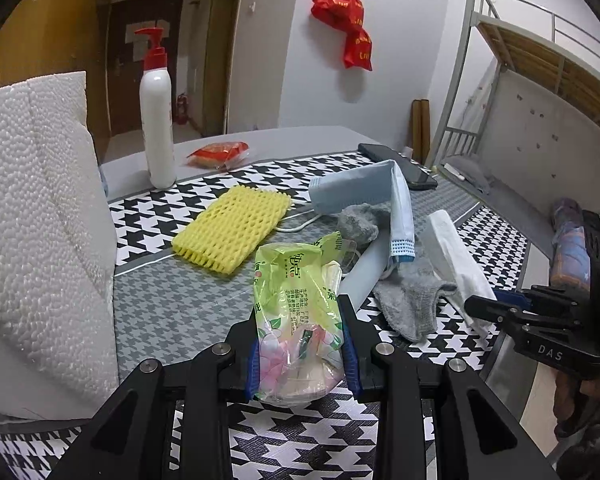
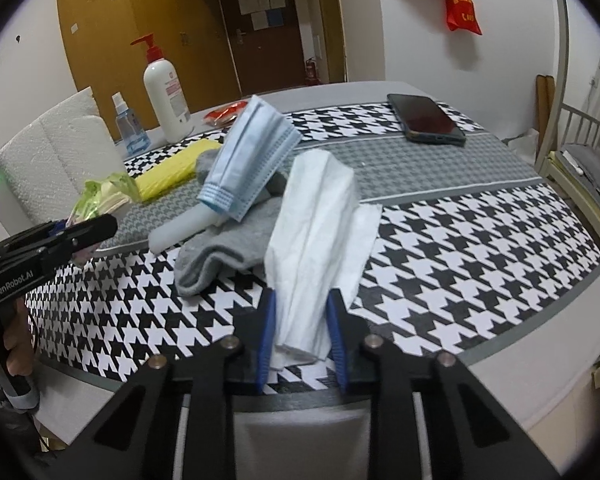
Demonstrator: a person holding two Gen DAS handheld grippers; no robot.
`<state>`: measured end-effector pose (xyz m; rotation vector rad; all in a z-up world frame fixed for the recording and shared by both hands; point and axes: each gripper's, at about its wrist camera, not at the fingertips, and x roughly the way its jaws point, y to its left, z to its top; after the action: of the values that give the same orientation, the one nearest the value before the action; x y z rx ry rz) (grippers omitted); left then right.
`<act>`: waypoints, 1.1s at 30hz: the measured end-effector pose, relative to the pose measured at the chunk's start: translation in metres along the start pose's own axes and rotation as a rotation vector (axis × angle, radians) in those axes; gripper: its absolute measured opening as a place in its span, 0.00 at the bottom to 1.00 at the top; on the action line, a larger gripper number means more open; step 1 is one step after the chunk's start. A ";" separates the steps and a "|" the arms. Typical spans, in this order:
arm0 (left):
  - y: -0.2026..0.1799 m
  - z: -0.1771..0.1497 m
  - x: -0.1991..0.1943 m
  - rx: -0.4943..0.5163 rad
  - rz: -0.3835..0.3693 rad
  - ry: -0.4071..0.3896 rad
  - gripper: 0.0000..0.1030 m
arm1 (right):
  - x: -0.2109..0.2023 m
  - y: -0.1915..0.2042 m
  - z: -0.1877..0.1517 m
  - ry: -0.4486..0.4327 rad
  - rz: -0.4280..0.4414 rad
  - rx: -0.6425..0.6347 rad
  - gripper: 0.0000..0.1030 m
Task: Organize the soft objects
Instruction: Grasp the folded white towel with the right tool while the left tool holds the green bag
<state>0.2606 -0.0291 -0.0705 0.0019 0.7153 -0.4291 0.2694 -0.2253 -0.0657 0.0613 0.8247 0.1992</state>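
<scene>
The left hand-held gripper (image 1: 302, 350) is clamped on a green plastic tissue packet (image 1: 296, 320), held just above the houndstooth-covered surface (image 2: 480, 248). The right hand-held gripper (image 2: 302, 340) has its blue pads against a folded white cloth (image 2: 320, 236), its near end between them. Crowding the cloth's left side: a grey sock (image 2: 220, 248), touching it, and a blue face mask (image 2: 252, 152) lying over the sock. A yellow foam net (image 1: 232, 232) lies beyond. A pump bottle (image 1: 156, 120), phone (image 2: 426, 118) and white foam block (image 1: 32, 220) stand clear.
</scene>
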 end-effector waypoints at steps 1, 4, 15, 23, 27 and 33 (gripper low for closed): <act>0.000 0.000 -0.001 -0.001 -0.001 -0.004 0.33 | -0.001 -0.001 0.000 -0.003 -0.006 -0.001 0.24; -0.001 0.001 -0.004 0.001 -0.004 -0.015 0.33 | -0.005 -0.003 0.002 -0.019 0.009 0.003 0.22; -0.006 0.005 -0.012 0.015 -0.010 -0.052 0.33 | -0.043 -0.009 0.016 -0.132 0.006 0.007 0.16; -0.006 0.005 -0.006 0.014 -0.006 -0.035 0.33 | -0.026 -0.014 0.007 -0.090 -0.014 0.013 0.12; -0.005 0.004 -0.004 0.014 -0.006 -0.032 0.33 | -0.013 -0.016 0.008 -0.064 -0.055 -0.001 0.39; -0.001 0.004 -0.003 0.001 -0.005 -0.034 0.33 | 0.001 -0.019 0.013 -0.055 -0.075 -0.008 0.56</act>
<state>0.2610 -0.0298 -0.0651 -0.0065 0.6815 -0.4333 0.2827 -0.2431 -0.0603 0.0280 0.7695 0.1299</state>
